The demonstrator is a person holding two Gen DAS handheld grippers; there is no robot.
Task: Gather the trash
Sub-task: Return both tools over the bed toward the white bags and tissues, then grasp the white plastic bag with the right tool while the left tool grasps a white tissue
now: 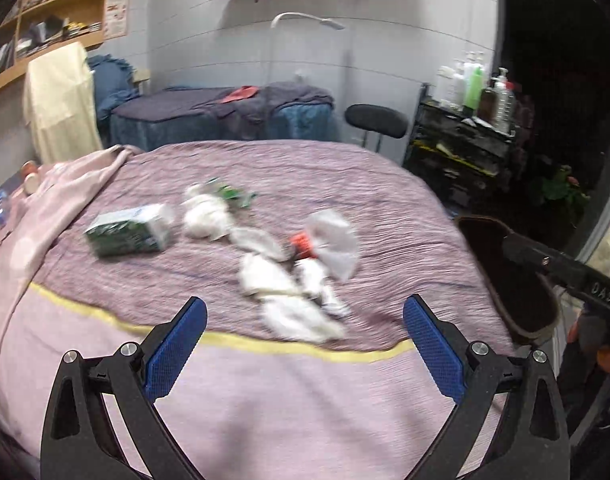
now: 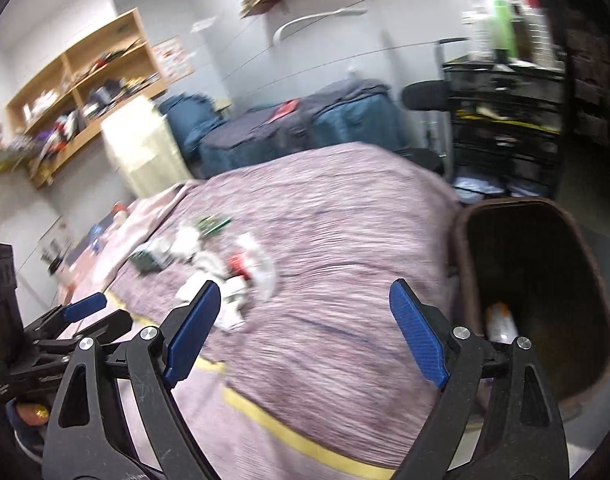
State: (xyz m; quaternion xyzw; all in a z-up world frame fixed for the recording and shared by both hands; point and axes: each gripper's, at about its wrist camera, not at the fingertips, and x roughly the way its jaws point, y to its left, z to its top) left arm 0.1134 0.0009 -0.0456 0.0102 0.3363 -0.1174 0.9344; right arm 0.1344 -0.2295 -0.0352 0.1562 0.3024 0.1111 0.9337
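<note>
Trash lies in a loose pile on the purple bedcover (image 1: 365,184). It holds a green-and-white carton (image 1: 127,232), crumpled white tissues (image 1: 265,276), a red scrap (image 1: 303,244), a clear plastic bag (image 1: 335,240) and a green wrapper (image 1: 231,193). My left gripper (image 1: 305,306) hovers open just short of the nearest tissues, nothing between its pads. My right gripper (image 2: 305,287) is open wide and empty over the bed, right of the pile (image 2: 233,272). A brown bin (image 2: 505,202) stands beside the bed's right edge, with a white-and-orange bottle (image 2: 501,320) inside.
A pink blanket (image 1: 65,200) covers the bed's left side. A black rack with bottles (image 1: 465,136) and a black stool (image 1: 377,120) stand behind the bin (image 1: 481,224). Blue-covered furniture (image 1: 225,120) lines the far wall. One of the left gripper's fingers (image 2: 85,306) shows at the right wrist view's left edge.
</note>
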